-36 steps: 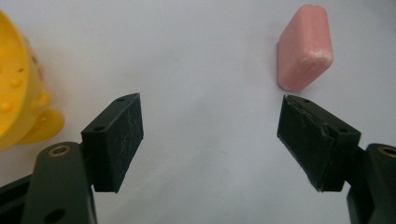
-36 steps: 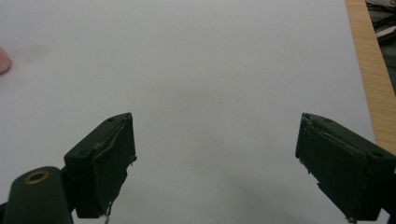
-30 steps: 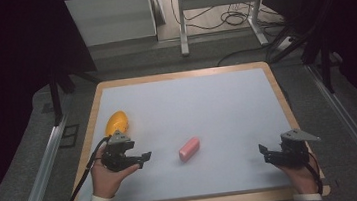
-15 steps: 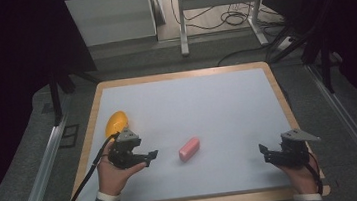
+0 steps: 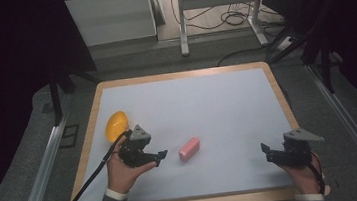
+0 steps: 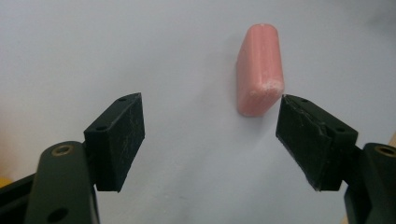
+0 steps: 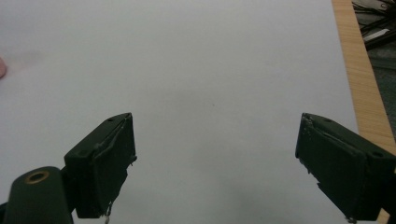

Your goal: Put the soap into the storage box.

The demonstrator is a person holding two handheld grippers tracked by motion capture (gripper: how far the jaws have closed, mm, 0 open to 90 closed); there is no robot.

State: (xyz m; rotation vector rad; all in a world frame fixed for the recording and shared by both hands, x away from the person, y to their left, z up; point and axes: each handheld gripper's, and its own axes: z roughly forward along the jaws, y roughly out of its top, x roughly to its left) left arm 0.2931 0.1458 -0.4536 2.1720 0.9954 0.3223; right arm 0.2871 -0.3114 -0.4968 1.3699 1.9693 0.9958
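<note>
One hand is doing the work: the left gripper (image 5: 158, 158) has slid away from the yellow bowl (image 5: 116, 125) toward the pink block (image 5: 189, 148), jaws wide and empty, block just ahead. Looks like a grab's coming. The right gripper (image 5: 267, 150) sits wide open, well apart from the block.

A white-topped counter (image 5: 216, 96) with a wooden rim carries two things: a pink block (image 5: 189, 149) lying near the middle front, and a yellow bowl (image 5: 116, 125) near the left edge, well apart.
</note>
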